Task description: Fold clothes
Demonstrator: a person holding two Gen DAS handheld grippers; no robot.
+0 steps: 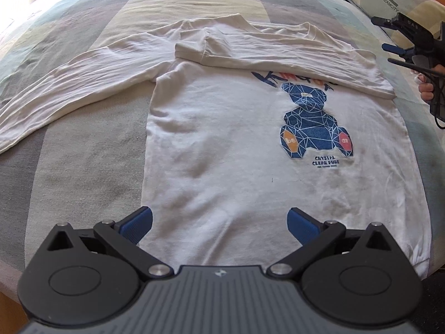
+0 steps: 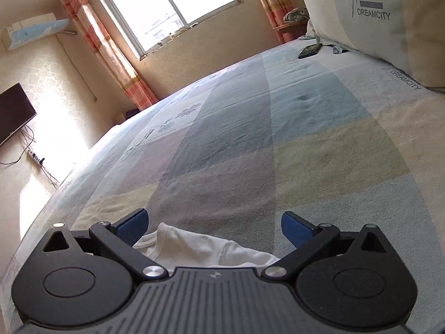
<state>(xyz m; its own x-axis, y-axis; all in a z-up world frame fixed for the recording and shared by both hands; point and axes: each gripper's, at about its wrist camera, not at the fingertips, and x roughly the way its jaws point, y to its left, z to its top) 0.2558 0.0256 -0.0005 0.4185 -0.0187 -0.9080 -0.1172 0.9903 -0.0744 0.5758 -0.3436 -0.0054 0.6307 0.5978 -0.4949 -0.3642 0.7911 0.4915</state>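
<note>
Both tools, left [image 1: 219, 224] and right [image 2: 215, 226], gape empty over the white long-sleeved bear-print cotton shirt [image 1: 222, 144]; its outstretched sleeve [image 1: 69, 83] should cross the bear print [image 1: 315, 122] flat, matching the folded one.

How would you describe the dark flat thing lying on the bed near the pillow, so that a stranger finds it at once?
In the right wrist view, start at the big pale pillow printed DREAMCITY, at the bed's far right. Just left of its lower corner, on the blue stripe of the sheet, lies a small dark flat slab, perhaps a phone. It is the only dark, hard-edged thing among soft pale cloth.
</note>
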